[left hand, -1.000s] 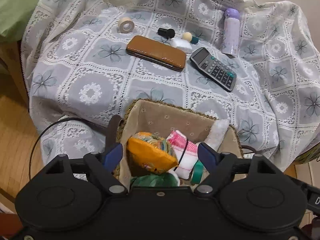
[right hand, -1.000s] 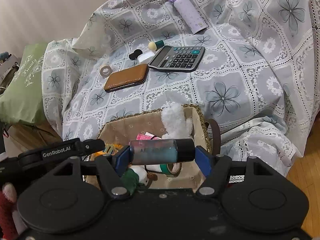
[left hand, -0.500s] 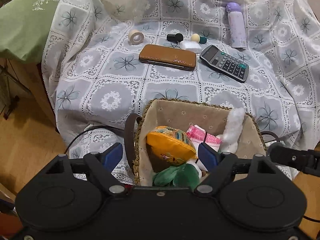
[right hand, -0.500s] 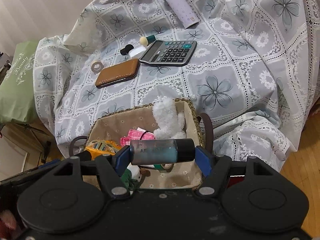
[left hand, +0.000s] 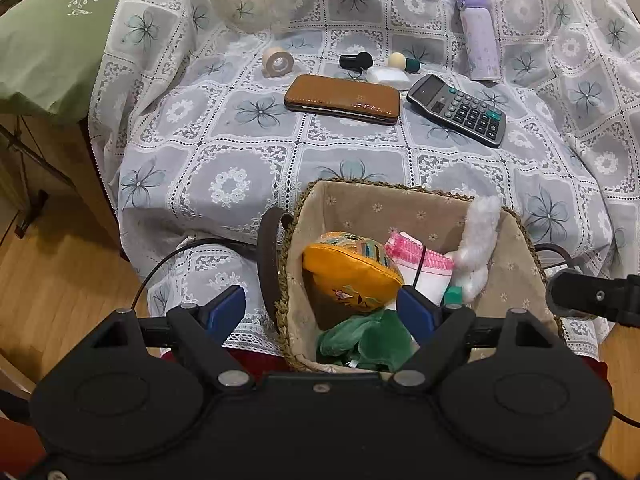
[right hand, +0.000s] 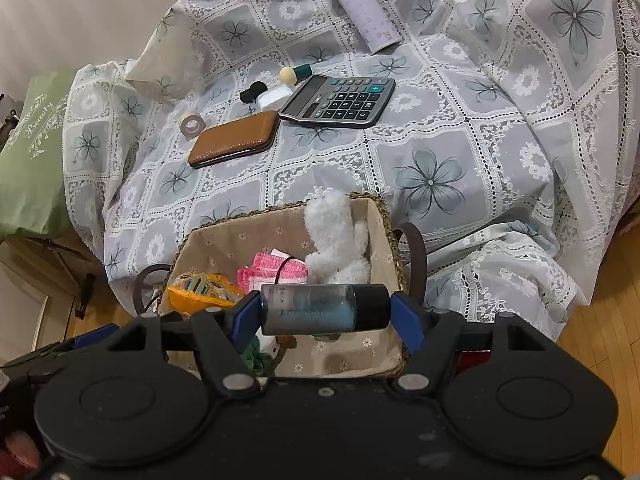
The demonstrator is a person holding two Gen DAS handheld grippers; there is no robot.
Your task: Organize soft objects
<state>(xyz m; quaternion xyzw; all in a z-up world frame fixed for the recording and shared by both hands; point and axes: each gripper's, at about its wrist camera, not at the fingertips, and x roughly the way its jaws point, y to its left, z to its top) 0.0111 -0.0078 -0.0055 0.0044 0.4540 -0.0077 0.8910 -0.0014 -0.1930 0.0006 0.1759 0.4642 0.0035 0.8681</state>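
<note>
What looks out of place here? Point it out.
The right claw is shut on a hard bottle with a black cap, held sideways over the basket of soft things. The purple flask lies on its side on the tablecloth. Nothing looks spilled or damaged.

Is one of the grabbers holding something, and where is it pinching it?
Yes. The right gripper holds a small bottle sideways, jaws pressing its base and its black cap. The left gripper is open and holds nothing.

In the left wrist view, the basket (left hand: pixel 400 200) sits lower centre; the wallet (left hand: pixel 342 98) lies above it, calculator (left hand: pixel 456 110) to its right, tape roll (left hand: pixel 277 61) upper left.
</note>
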